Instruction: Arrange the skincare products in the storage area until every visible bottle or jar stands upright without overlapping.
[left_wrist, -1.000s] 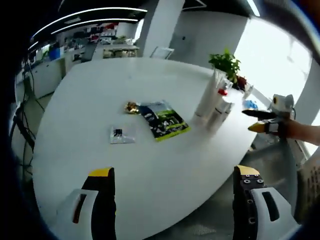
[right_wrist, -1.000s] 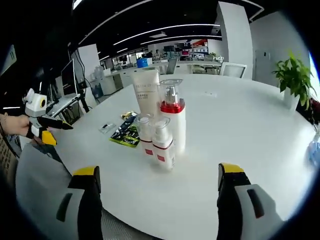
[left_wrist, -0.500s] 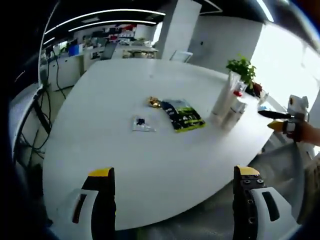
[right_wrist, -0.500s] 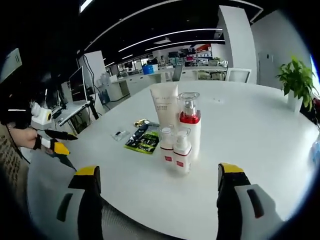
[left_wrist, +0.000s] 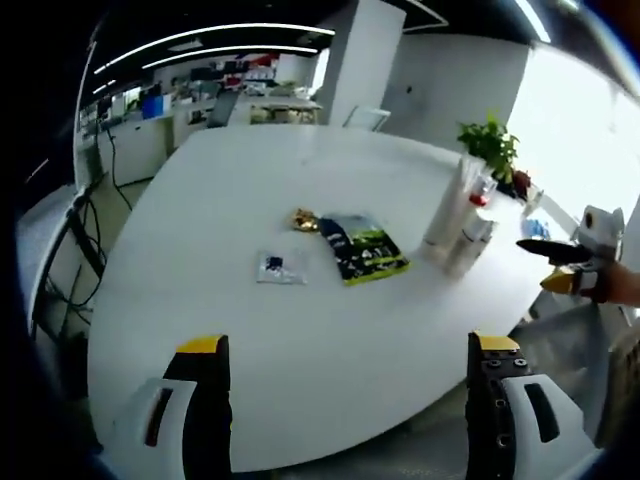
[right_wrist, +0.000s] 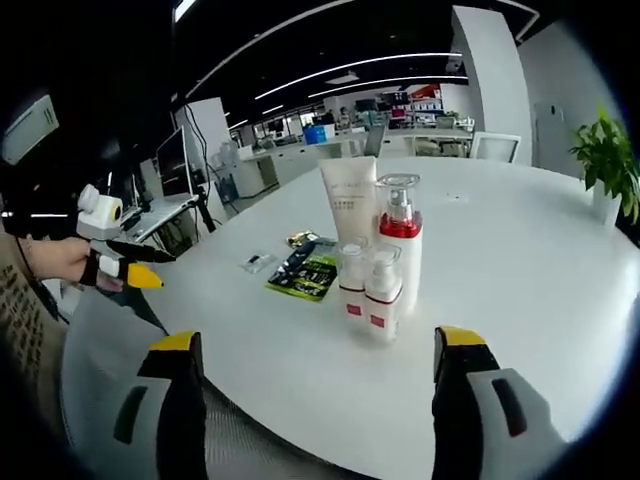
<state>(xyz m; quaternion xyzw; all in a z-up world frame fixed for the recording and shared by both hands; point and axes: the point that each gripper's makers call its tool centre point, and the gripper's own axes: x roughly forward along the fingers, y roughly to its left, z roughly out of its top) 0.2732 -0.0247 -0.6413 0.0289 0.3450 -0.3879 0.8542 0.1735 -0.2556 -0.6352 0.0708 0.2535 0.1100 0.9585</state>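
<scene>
Four bottles (right_wrist: 375, 255) stand upright, clustered near the counter (right_wrist: 500, 260) edge, so both grippers (left_wrist: 345, 345) (right_wrist: 310, 340) hover off it, fingers spread

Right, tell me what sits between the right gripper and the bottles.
Only bare white table, in the right gripper view, between the right gripper and the standing bottles.

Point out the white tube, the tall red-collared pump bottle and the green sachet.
white tube (right_wrist: 346, 198): right gripper view, on its printed front.
red-collared pump bottle (right_wrist: 404, 262): right gripper view, on its white body below the red collar.
green sachet (left_wrist: 366, 247): left gripper view, on the middle of its printed face.
</scene>
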